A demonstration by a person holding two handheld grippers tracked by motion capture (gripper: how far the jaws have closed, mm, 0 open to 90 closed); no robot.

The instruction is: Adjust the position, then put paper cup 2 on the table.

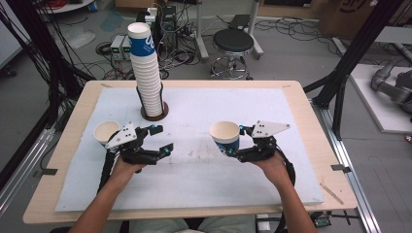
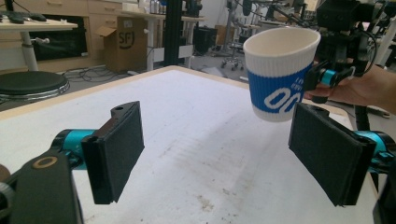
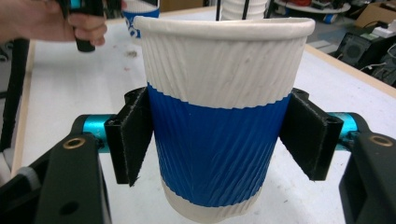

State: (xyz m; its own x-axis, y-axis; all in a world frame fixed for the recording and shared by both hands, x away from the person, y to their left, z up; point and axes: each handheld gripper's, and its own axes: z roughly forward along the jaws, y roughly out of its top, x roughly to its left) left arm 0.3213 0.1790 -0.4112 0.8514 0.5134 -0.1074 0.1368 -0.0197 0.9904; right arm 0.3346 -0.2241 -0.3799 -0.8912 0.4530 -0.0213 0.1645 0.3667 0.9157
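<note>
Cup (image 3: 219,116) held aloft in right gripper (image 3: 219,140) jaws; left gripper (image 2: 224,154) jaws wide, empty. Thin wall could be crushed if squeezed.

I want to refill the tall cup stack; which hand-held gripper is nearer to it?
Left. The left hand-held gripper sits just in front of the cup stack; the right hand-held gripper is farther off.

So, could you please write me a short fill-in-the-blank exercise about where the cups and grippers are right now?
1. The right gripper is shut on a cup with a ____ band.
2. The left gripper has its fingers ____.
3. The stack of cups stands at the ____ edge of the white mat.

Missing words: blue; open; far
</note>
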